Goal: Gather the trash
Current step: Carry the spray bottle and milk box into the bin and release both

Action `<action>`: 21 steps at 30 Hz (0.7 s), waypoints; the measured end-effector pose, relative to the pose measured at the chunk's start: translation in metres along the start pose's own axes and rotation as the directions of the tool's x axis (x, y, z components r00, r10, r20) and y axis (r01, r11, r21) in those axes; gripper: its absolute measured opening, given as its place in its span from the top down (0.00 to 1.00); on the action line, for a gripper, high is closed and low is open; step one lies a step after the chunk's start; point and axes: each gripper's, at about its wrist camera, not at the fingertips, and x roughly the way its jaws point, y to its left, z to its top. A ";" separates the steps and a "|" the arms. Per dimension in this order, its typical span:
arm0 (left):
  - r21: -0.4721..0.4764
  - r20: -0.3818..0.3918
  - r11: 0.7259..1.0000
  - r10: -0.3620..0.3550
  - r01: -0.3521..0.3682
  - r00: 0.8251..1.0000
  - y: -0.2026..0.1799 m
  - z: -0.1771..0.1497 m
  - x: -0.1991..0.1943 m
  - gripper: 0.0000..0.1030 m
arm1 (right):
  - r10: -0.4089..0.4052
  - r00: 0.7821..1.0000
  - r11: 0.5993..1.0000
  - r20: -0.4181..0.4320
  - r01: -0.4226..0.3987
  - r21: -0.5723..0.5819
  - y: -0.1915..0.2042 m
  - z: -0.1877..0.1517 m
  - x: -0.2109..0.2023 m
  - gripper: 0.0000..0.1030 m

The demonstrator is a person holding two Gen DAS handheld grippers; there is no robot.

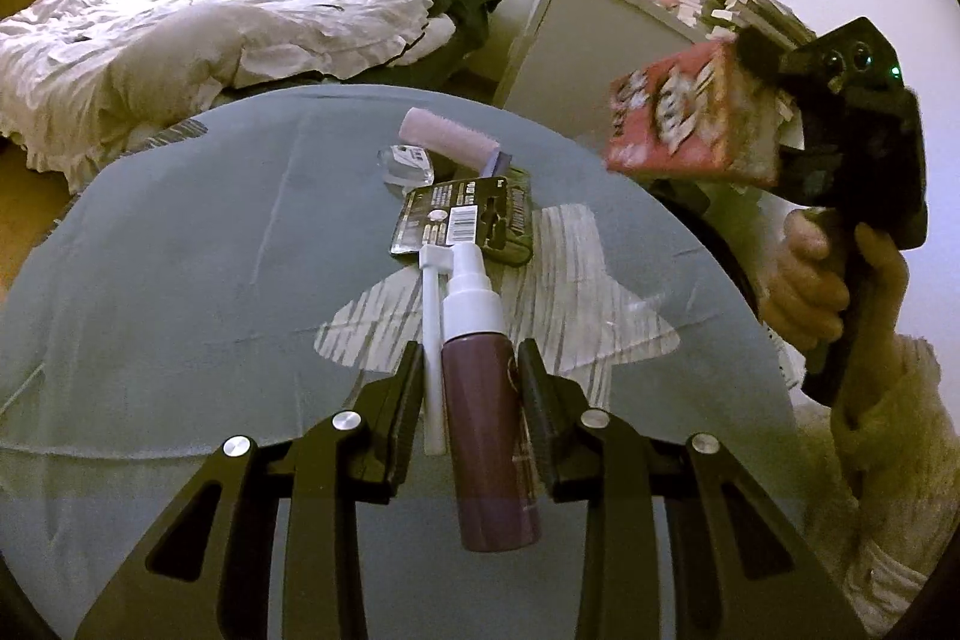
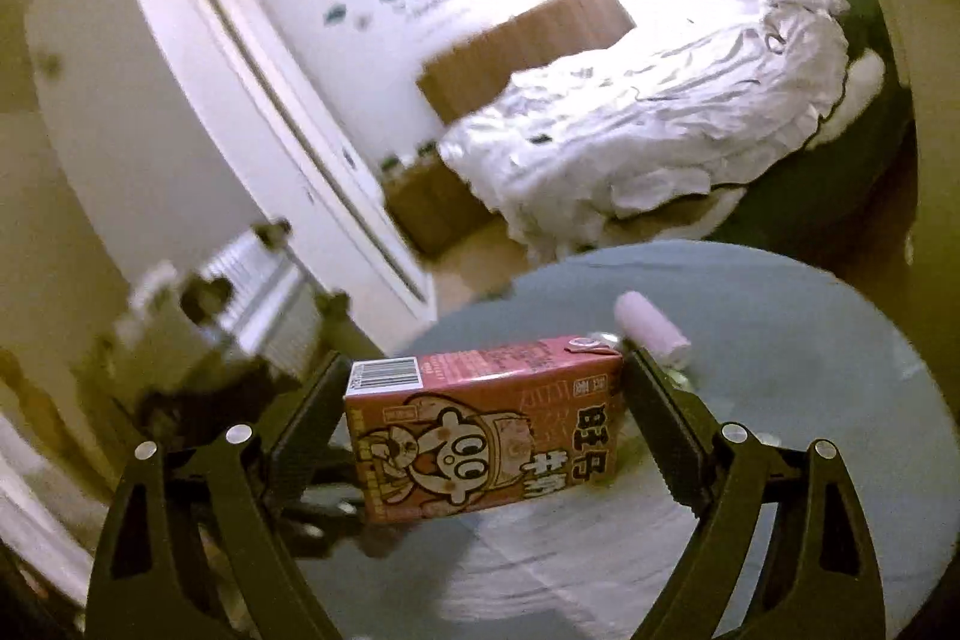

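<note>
The left gripper (image 1: 468,376) was closed on a dark purple spray bottle (image 1: 489,436) with a white pump top, held above a round table (image 1: 180,250) covered in grey-blue cloth. The right gripper (image 2: 486,412), held by a hand (image 1: 822,280), clamped a red milk carton (image 2: 480,424) by its two ends, lifted clear of the table. On the table lay a pink roller (image 1: 450,137), a black card package (image 1: 465,220) and a small clear container (image 1: 405,163), its contents unclear.

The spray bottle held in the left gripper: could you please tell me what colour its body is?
The spray bottle has a dark maroon body and white pump top, clearest in the left wrist view.
</note>
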 end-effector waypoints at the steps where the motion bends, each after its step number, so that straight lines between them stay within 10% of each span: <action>1: 0.000 0.003 1.000 0.000 0.000 1.000 0.000 -0.001 -0.002 0.69 | 0.031 0.999 0.999 0.023 -0.031 0.023 0.002 0.001 -0.006 0.13; 7: 0.004 0.022 1.000 -0.002 0.002 1.000 -0.004 0.000 -0.013 0.69 | 0.119 0.979 0.988 0.166 -0.134 0.081 0.015 0.013 -0.042 0.13; 13: 0.056 0.041 0.997 -0.051 0.049 0.998 -0.027 0.015 -0.017 0.69 | -0.131 0.959 0.989 0.252 0.110 0.097 0.018 0.008 -0.084 0.13; 21: 0.169 0.048 0.970 -0.187 0.177 0.981 -0.090 0.056 0.008 0.69 | -0.393 0.854 0.909 0.341 0.306 0.283 -0.029 -0.021 -0.159 0.13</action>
